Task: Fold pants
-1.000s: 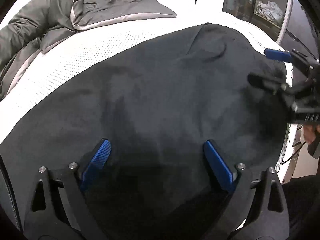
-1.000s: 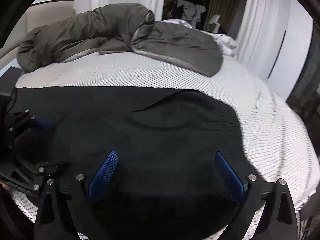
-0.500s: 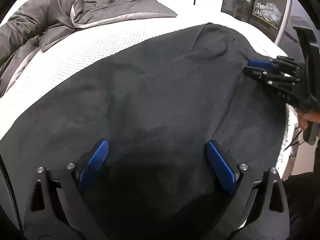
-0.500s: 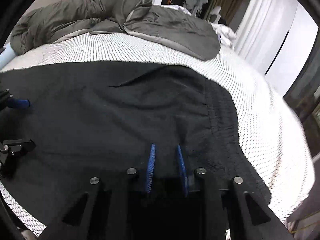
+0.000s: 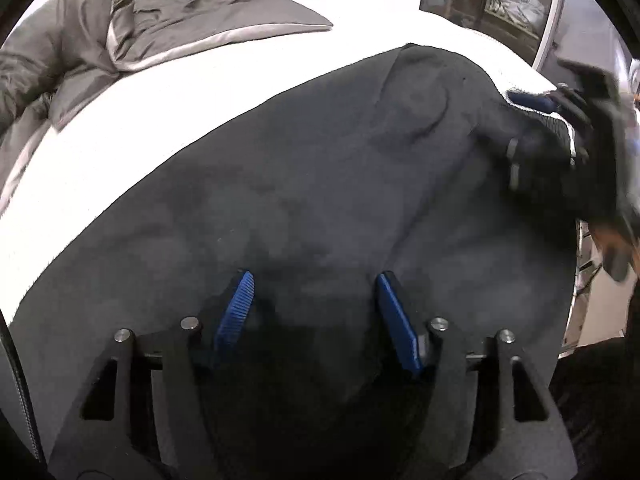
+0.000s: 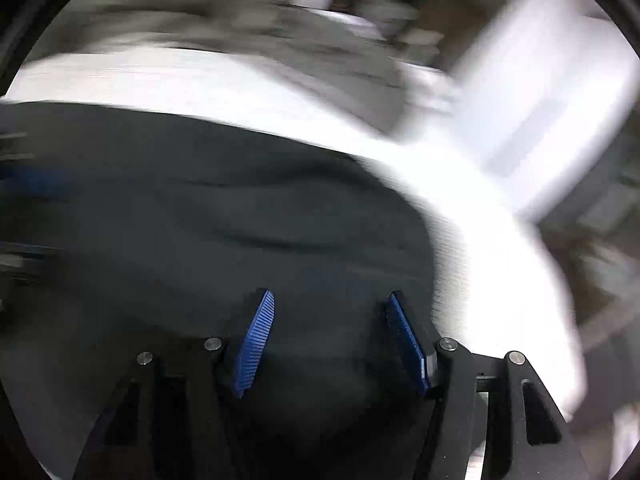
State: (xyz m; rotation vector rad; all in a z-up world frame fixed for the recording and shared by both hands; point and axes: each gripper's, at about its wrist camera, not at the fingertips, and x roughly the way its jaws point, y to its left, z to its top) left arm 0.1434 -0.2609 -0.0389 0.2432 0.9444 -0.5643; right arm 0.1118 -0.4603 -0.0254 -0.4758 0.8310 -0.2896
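Black pants (image 5: 320, 184): spread flat on white bed (image 5: 180, 88) | left gripper (image 5: 314, 284): jaws apart over cloth, just closing partway, nothing clamped | right gripper (image 6: 330, 300): jaws apart, just reopening, above pants | grey duvet (image 5: 120, 28): beyond.

The pants (image 5: 320, 184) lie spread on the near part of the bed (image 5: 224, 76); a duvet (image 5: 120, 28) lies bunched at the far left.

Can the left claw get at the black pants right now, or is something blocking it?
Probably yes. The left claw hangs right over the black pants spread on the white bed, its jaws parted after closing partway, nothing between them and the cloth. The right claw works the far edge, well clear.
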